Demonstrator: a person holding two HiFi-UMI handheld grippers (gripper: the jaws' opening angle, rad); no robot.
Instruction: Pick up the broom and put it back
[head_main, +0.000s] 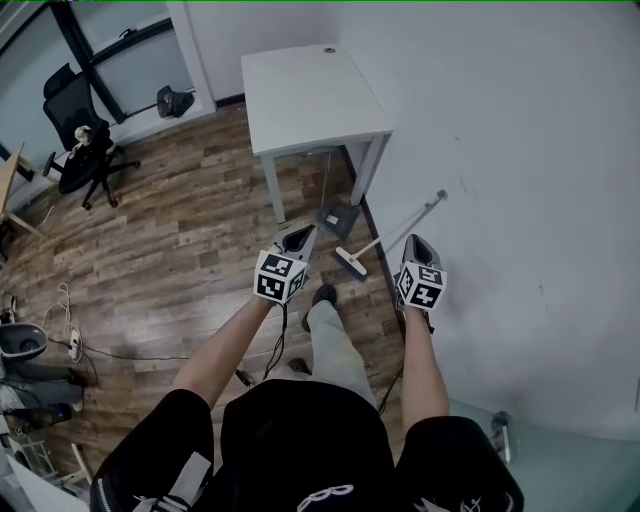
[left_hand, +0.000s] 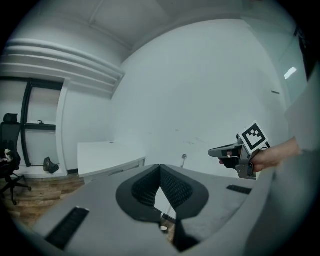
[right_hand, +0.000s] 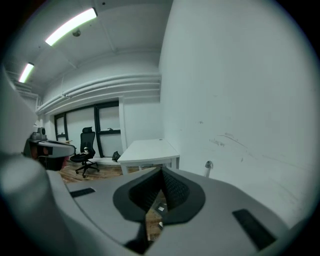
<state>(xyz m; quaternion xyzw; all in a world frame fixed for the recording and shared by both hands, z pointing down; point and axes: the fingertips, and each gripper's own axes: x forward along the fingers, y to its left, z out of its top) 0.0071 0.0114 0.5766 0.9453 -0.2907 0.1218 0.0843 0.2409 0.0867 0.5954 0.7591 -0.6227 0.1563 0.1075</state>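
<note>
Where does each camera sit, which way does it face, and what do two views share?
Head view: on the head, looking steeply down at floor, table and broom; forearms, a leg, left tool and right tool show.
Left gripper view: on the left tool, facing the wall past its shut jaws; the right hand shows.
Right gripper view: on the right tool, facing table and chair past its shut jaws.
Shared: all three show the table.

We read this as a sparse office. A black swivel office chair on castors (head_main: 78, 140) stands by tall dark-framed windows (head_main: 140, 70). A plain white rectangular counter (head_main: 310, 95) sits against a bare white wall (head_main: 520, 150). The brown wood-plank floor (head_main: 190, 250), long ceiling strip lights (right_hand: 70, 26) and loose floor cables (head_main: 70, 345) fit that reading.
</note>
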